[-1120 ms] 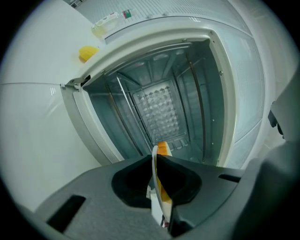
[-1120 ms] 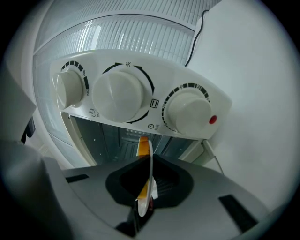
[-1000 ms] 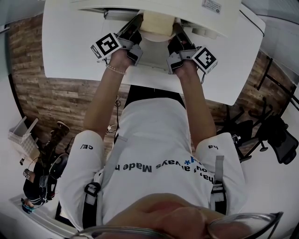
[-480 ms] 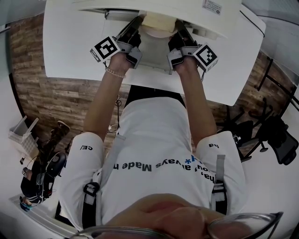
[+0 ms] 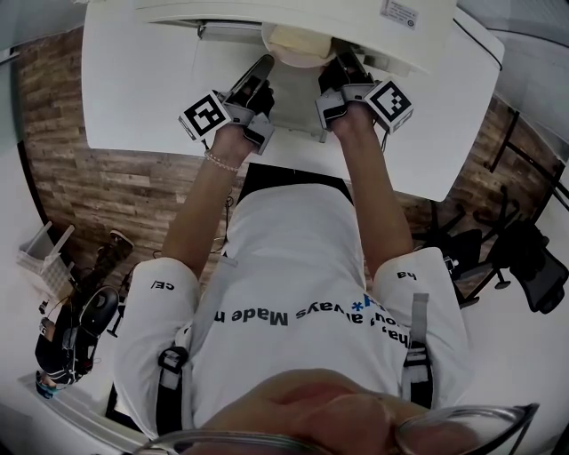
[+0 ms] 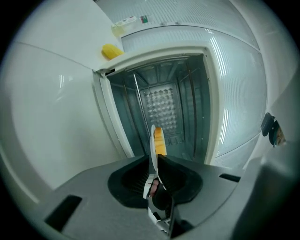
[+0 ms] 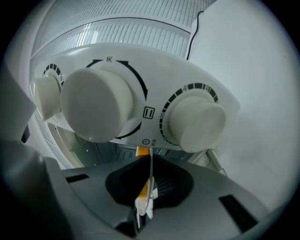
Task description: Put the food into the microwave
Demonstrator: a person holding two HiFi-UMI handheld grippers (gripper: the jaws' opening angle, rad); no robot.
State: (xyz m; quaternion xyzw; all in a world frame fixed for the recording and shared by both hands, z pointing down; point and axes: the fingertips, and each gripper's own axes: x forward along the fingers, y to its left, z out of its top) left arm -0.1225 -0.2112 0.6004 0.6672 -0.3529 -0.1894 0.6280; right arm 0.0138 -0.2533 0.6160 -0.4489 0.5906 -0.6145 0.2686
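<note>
A white plate [image 5: 298,44] with pale yellow-orange food pokes out from under the top of the white microwave [image 5: 267,11]. My left gripper [image 5: 264,64] is shut on the plate's left rim, my right gripper [image 5: 342,60] on its right rim. In the left gripper view the thin plate edge [image 6: 152,140] and orange food [image 6: 160,139] stand between the shut jaws, with the open metal cavity [image 6: 164,98] straight ahead. In the right gripper view the plate rim [image 7: 150,165] sits in the jaws just below the control panel.
The microwave stands on a white table [image 5: 133,89]. Its open door [image 6: 56,122] is at the left of the cavity. Two big white knobs [image 7: 96,103] [image 7: 197,119] are close above the right gripper. A yellow item [image 6: 111,50] lies beyond the microwave. Office chairs [image 5: 524,258] stand at the right.
The plate has slid farther under the microwave's top and shows less. The left gripper's marker cube has shifted back toward the person; the right gripper has hardly moved.
</note>
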